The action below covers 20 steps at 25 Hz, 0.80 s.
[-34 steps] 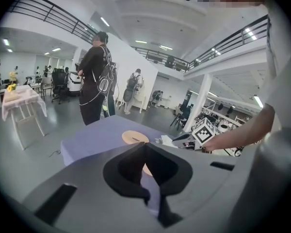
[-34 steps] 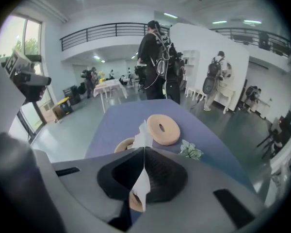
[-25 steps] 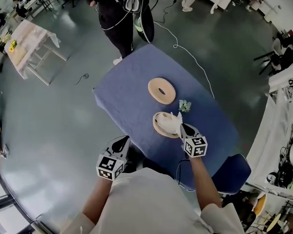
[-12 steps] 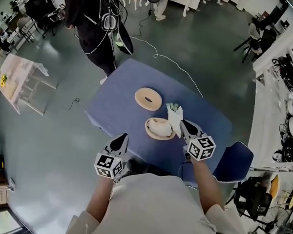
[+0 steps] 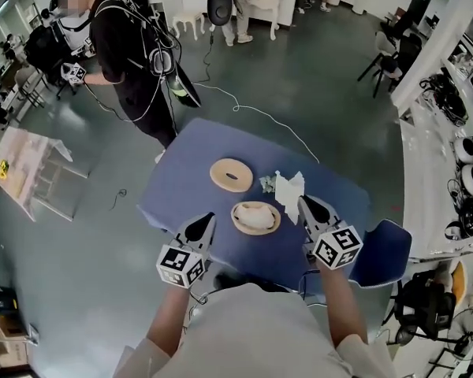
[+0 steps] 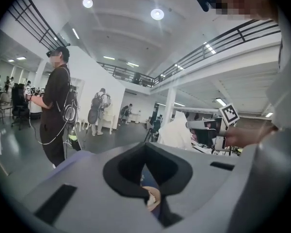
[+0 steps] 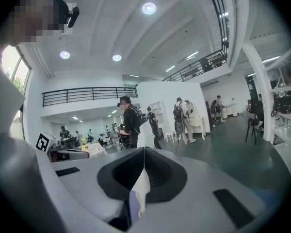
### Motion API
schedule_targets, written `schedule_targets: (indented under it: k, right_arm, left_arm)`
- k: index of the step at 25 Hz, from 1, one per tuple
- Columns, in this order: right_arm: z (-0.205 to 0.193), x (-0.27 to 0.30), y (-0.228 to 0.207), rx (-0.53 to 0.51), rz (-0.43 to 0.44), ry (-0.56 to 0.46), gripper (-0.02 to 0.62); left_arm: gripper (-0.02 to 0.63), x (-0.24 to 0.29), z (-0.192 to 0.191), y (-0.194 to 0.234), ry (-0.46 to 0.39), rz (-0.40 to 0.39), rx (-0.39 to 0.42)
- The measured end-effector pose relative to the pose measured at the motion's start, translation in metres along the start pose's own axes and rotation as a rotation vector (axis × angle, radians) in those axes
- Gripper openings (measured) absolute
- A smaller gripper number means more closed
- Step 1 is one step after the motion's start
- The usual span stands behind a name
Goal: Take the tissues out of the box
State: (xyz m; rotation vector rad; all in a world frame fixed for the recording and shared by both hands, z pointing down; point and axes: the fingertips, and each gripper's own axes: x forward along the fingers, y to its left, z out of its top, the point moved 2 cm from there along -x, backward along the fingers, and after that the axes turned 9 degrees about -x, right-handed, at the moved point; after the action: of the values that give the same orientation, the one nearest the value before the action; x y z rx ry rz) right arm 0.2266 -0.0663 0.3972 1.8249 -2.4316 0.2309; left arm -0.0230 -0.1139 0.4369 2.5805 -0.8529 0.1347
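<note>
Beside the box [image 5: 274,225], right tool [image 5: 303,201] has lifted tissue [image 5: 289,186].

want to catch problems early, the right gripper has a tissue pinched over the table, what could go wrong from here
1. The tissue hangs from a thin pinch in the shut right gripper; it could slip or tear before it is set down.
2. The left gripper is not holding the box, so the next pull may lift or drag the light box.

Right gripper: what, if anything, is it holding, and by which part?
A white tissue, pinched by one edge between the shut jaws of the right gripper.
</note>
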Motion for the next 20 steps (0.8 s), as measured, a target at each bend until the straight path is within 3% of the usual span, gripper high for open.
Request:
schedule_targets:
  k: [8, 20]
  right_arm:
    - [0.03, -0.029, 0.004, -0.018, -0.035, -0.094, 0.031]
    - [0.05, -0.033, 0.007, -0.048, -0.079, -0.156, 0.031]
  left_arm:
    - [0.009, 0.003, 0.029, -0.02, -0.035, -0.052, 0.036]
    - [0.009, -0.003, 0.051, -0.006, -0.066, -0.044, 0.066]
